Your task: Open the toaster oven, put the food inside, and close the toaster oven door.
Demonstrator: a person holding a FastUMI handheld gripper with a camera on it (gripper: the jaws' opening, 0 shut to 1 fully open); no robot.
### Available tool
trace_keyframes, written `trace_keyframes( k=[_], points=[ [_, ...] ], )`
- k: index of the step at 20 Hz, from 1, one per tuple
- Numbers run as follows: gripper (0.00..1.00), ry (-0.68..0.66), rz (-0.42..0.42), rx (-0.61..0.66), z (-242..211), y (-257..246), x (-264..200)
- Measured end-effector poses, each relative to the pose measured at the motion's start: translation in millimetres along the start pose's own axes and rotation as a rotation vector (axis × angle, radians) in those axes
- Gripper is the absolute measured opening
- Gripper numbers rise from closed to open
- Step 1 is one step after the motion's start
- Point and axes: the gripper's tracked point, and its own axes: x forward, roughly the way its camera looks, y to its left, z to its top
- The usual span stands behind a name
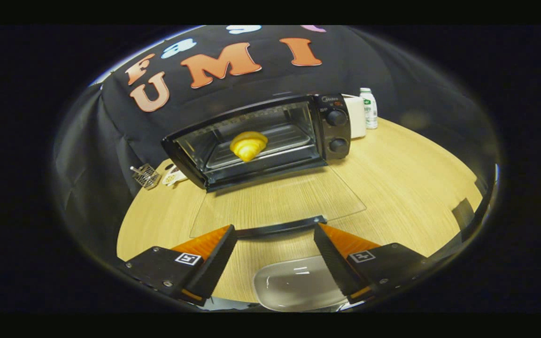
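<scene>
- We see one oven (pixel 270 136) on a wooden table (pixel 416 188), its glass door (pixel 277 199) folded down flat toward us.
- One croissant (pixel 248 145) sits inside the oven on its tray.
- Our gripper (pixel 275 230) is spread wide, holding nothing, with the door handle (pixel 280 227) between the fingertips (pixel 226 237).
- One clear dish (pixel 294 284) lies between the fingers, nearer than the door.
- One bottle (pixel 369 108) and one white box (pixel 355 117) stand right of the oven.
- One small wire rack (pixel 146 176) lies left of it.
</scene>
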Motion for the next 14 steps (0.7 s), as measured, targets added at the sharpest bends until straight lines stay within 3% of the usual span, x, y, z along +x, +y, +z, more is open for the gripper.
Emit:
trace_keyframes(
  k=[8,14],
  points=[
    [0.99,0.094,-0.047,-0.093,-32,-6,28],
    [0.99,0.101,-0.040,-0.134,-29,0,35]
  ],
)
